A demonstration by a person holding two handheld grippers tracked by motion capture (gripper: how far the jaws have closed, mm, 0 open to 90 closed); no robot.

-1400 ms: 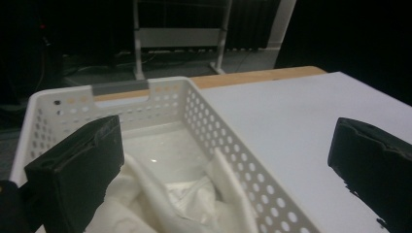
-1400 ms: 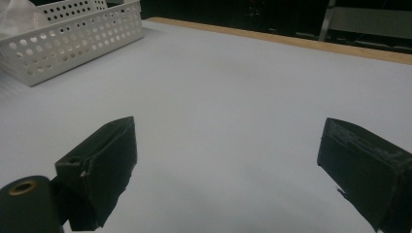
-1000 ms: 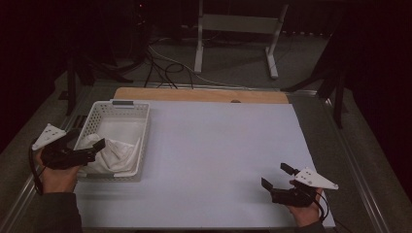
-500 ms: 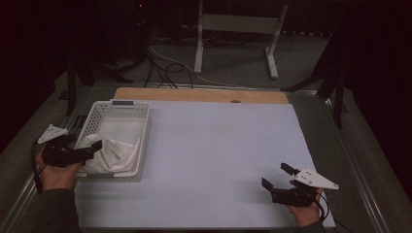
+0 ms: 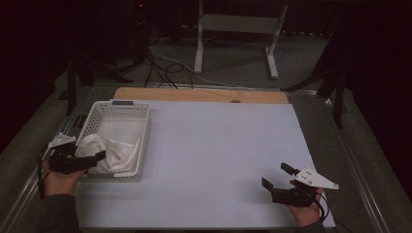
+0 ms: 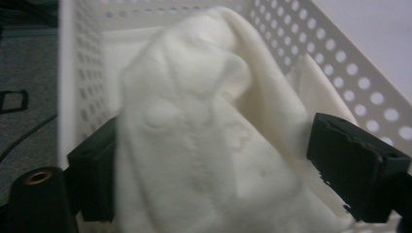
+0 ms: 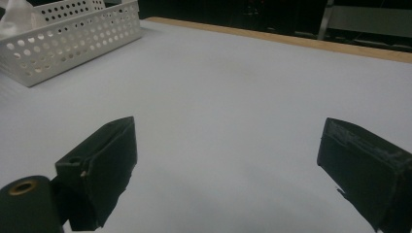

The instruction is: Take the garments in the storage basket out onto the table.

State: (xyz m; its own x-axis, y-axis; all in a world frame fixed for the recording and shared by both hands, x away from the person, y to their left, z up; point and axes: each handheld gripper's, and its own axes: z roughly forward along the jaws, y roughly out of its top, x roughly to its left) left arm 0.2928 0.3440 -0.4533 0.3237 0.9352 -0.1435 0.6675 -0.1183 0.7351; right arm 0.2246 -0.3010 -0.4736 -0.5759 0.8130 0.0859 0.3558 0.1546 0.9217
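Note:
A white perforated basket point(image 5: 144, 138) stands at the left of the table with a white cloth point(image 5: 116, 154) in it. My left gripper point(image 5: 94, 160) is at the basket's near left corner. In the left gripper view its jaws stand wide apart, open, and the cloth point(image 6: 204, 121) bulges up between them in front of the basket wall point(image 6: 340, 53). My right gripper point(image 5: 276, 175) hovers open over the table's near right corner, with nothing between its jaws point(image 7: 233, 165). The basket point(image 7: 73, 39) lies far off to its left.
A pale sheet point(image 5: 218, 145) covers the table, with a wooden strip point(image 5: 199, 94) along its far edge. Beyond it are a metal stand point(image 5: 233, 43) and cables point(image 5: 165, 63) on the dark floor. Metal rails run along both sides of the table.
My left gripper has drawn back a little toward the person, and the cloth has risen in a bulge at the basket's near left. The right gripper has stayed put.

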